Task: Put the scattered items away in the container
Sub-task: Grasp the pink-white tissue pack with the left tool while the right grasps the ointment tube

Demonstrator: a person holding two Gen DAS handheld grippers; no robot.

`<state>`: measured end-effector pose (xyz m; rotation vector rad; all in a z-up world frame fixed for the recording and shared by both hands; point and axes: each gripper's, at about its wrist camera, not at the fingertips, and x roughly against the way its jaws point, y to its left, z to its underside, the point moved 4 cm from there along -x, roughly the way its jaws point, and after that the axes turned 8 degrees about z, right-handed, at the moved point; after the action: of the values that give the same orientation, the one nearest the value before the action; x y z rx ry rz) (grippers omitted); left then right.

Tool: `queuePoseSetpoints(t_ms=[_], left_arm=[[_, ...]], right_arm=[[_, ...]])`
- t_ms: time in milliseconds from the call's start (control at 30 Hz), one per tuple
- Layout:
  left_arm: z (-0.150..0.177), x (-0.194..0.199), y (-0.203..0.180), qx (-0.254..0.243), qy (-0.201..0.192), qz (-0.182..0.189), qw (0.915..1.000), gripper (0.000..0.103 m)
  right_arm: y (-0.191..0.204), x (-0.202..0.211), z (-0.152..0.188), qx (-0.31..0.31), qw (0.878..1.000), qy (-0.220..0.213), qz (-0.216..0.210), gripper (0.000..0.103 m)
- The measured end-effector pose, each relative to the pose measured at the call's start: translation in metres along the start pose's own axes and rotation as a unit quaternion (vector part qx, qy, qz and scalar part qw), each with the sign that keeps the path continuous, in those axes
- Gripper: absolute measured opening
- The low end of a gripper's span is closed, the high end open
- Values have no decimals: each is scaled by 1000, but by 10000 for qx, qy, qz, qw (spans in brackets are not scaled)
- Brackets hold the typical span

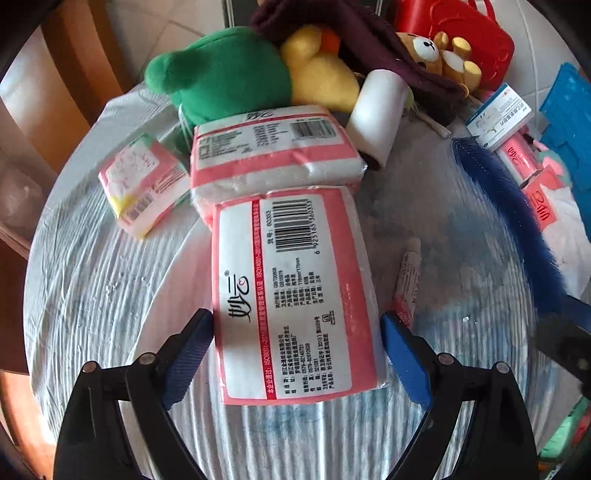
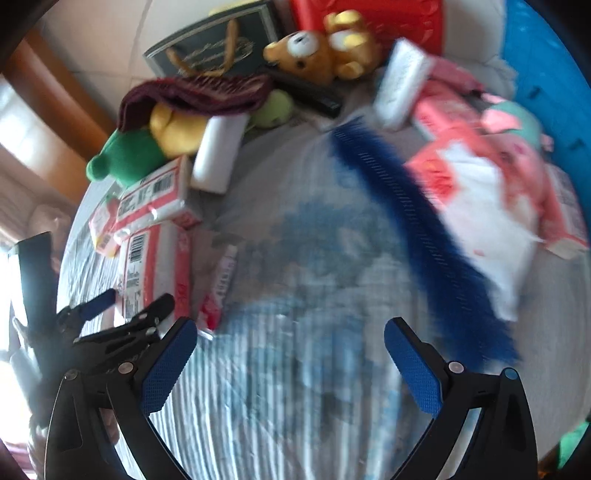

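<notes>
A pink-and-white tissue pack (image 1: 295,295) lies label up on the striped cloth, partly under a second pack (image 1: 273,151). My left gripper (image 1: 295,325) is open wide and straddles the near end of the first pack, its pads beside the pack's edges without squeezing it. The right wrist view shows the left gripper (image 2: 133,299) around that pack (image 2: 147,266). My right gripper (image 2: 291,339) is open over bare cloth with nothing between its fingers. A blue plastic container (image 2: 546,74) stands at the far right.
A long blue feathery duster (image 2: 424,240) lies just right of the right gripper. A small tube (image 1: 406,280) lies beside the pack. Behind are a small tissue pack (image 1: 144,184), green plush (image 1: 229,77), yellow plush (image 1: 321,70), bear (image 1: 443,55), white roll (image 1: 380,114) and red basket (image 1: 461,33).
</notes>
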<state>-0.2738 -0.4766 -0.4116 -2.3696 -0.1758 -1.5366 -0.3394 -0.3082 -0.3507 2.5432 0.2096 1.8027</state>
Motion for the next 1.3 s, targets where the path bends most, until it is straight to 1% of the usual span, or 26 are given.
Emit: queuePoseSetpoints(t_ms=[133, 233, 300, 367, 433, 467, 533, 567, 600, 700, 733, 833, 900, 967, 1000, 1100, 1133, 1200, 1233, 1300], left_arm=[[3, 4, 17, 9, -55, 8, 10000, 91], [5, 5, 30, -2, -70, -46, 10000, 92], [6, 4, 35, 34, -69, 73, 9999, 92], [5, 1, 36, 20, -66, 124, 9999, 92], [4, -1, 34, -78, -84, 93, 9999, 93], [4, 0, 35, -115, -104, 105, 9998, 92], [5, 0, 36, -184, -139, 132, 9996, 92], [4, -1, 36, -223, -159, 127, 9995, 92], [4, -2, 36, -263, -168, 91, 9995, 92], [4, -10, 33, -418, -182, -110, 9989, 93], [3, -11, 33, -416, -192, -130, 9989, 93], [2, -17, 37, -406, -210, -108, 9989, 93], [3, -20, 37, -415, -245, -116, 9988, 93], [4, -21, 37, -415, -289, -125, 9986, 93], [4, -21, 37, -420, -308, -130, 9986, 93], [5, -20, 36, -451, -330, -148, 9983, 92], [6, -20, 35, -473, -320, -157, 9982, 92], [9, -18, 33, -496, -310, -160, 9982, 91], [10, -17, 33, -467, -301, -134, 9984, 91], [13, -15, 33, -389, -282, -86, 9988, 91]], right_arm=[[30, -27, -3, 192, 9995, 175, -168, 103], [46, -41, -4, 276, 9993, 254, -58, 103], [54, -45, -6, 293, 9994, 196, 61, 102], [59, -49, -8, 274, 9994, 149, 127, 94], [64, -54, -10, 283, 9993, 173, 158, 78], [65, -57, -10, 298, 9993, 191, 158, 73], [70, -63, -10, 332, 9990, 261, 135, 61], [72, -65, -10, 340, 9990, 272, 101, 59], [74, -67, -10, 345, 9990, 273, 88, 57], [77, -71, -8, 347, 9989, 303, 75, 57], [77, -73, -7, 303, 9990, 331, 73, 58], [76, -72, -7, 271, 9994, 212, 101, 62], [78, -74, -7, 332, 9991, 176, 199, 62], [81, -75, -7, 397, 9987, 129, 305, 55], [83, -75, -6, 424, 9985, 94, 322, 49], [86, -76, -5, 458, 9983, 69, 356, 42], [87, -76, -4, 473, 9983, 78, 341, 35], [89, -76, -2, 539, 9980, 87, 307, 25], [89, -76, 0, 563, 9979, 92, 299, 22], [87, -76, 2, 562, 9981, 100, 236, 21]])
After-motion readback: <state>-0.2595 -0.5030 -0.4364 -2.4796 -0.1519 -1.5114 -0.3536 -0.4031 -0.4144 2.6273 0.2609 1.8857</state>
